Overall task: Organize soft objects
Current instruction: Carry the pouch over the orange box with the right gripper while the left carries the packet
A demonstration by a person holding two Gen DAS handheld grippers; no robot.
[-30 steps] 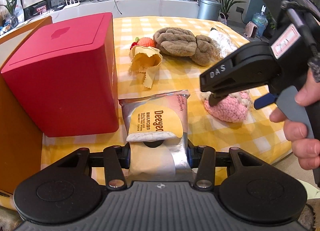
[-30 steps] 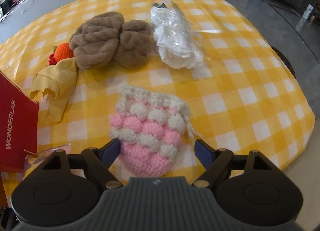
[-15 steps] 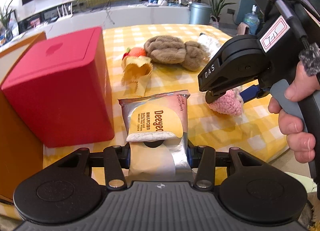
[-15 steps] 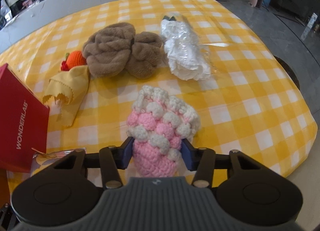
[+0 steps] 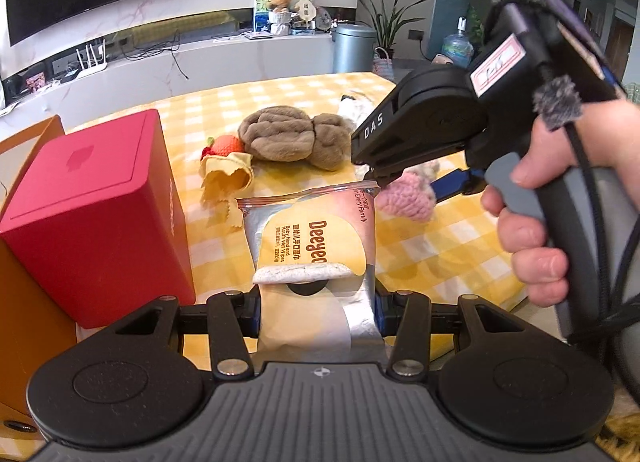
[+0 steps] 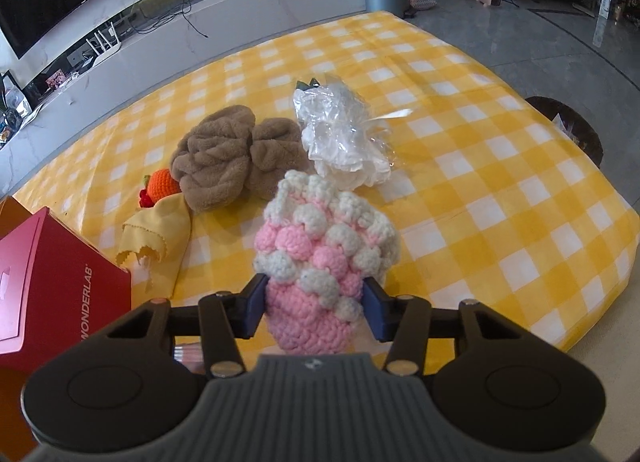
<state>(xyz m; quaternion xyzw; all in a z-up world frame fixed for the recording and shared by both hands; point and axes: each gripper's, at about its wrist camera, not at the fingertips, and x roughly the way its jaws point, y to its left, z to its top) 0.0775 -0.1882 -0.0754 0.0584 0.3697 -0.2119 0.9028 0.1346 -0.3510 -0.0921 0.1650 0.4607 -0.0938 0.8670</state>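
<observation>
My left gripper (image 5: 317, 312) is shut on a silver and yellow pack of wet wipes (image 5: 316, 246) and holds it above the table's near edge. My right gripper (image 6: 314, 308) is shut on a pink and white crochet pouch (image 6: 324, 258), lifted off the cloth; it also shows in the left wrist view (image 5: 408, 198). On the yellow checked tablecloth (image 6: 500, 198) lie a brown plush bundle (image 6: 232, 160), a clear plastic bag of white stuff (image 6: 344, 142), an orange crochet toy (image 6: 160, 186) and a yellow cloth (image 6: 156, 238).
A red box (image 5: 92, 218) marked WONDERLAB stands at the table's left, against an orange container (image 5: 24, 302). Beyond the table are a white counter and a grey bin (image 5: 354, 46). The floor drops off to the right of the table.
My right gripper closed on the pink crochet pouch and lifted it off the table. Both grippers rose, so the view tilts up toward the room. The wipes pack stays held.
</observation>
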